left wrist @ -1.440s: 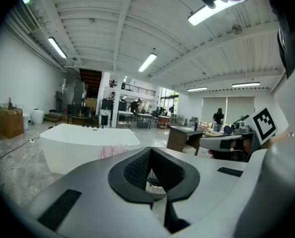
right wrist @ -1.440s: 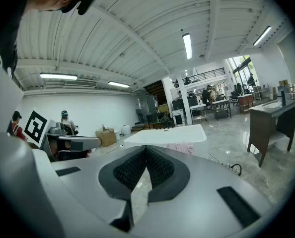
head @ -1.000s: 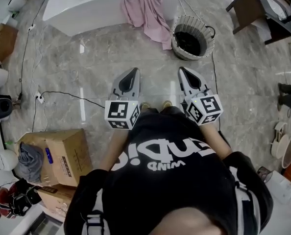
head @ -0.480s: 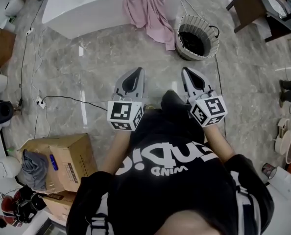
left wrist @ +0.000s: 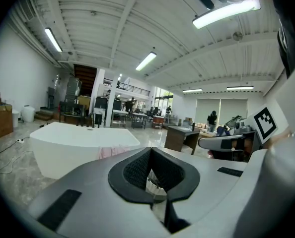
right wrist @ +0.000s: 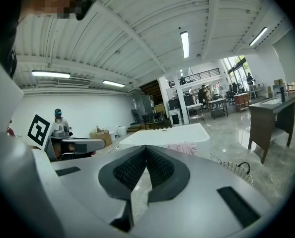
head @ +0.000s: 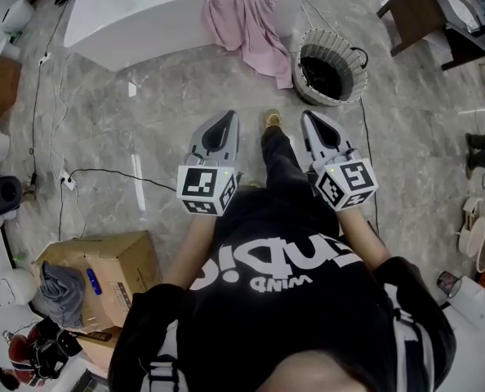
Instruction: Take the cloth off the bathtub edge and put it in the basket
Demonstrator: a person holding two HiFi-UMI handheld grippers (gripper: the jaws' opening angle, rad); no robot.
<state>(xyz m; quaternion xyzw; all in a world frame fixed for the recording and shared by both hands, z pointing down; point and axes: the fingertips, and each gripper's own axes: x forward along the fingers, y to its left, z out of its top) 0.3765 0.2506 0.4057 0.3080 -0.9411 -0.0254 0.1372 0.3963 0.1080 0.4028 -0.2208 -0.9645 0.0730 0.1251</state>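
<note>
A pink cloth point(head: 246, 23) hangs over the edge of the white bathtub point(head: 144, 15) at the top of the head view. A woven basket point(head: 328, 68) with a dark lining stands on the floor just right of it. My left gripper point(head: 224, 119) and right gripper point(head: 312, 119) are held side by side at waist height, well short of the tub, both shut and empty. The left gripper view shows its closed jaws point(left wrist: 150, 150) with the tub point(left wrist: 73, 143) and cloth point(left wrist: 112, 151) beyond. In the right gripper view the jaws point(right wrist: 146, 147) point at the cloth point(right wrist: 184, 148) and basket point(right wrist: 234, 170).
Cardboard boxes point(head: 95, 268) sit at the lower left, and a black cable point(head: 104, 174) runs across the marble floor. A dark table point(head: 438, 15) stands at the upper right. My foot point(head: 272, 119) is forward between the grippers.
I have stepped toward the tub with one leg swinging forward. Tub, cloth and basket sit slightly closer. Both grippers stay shut and level.
</note>
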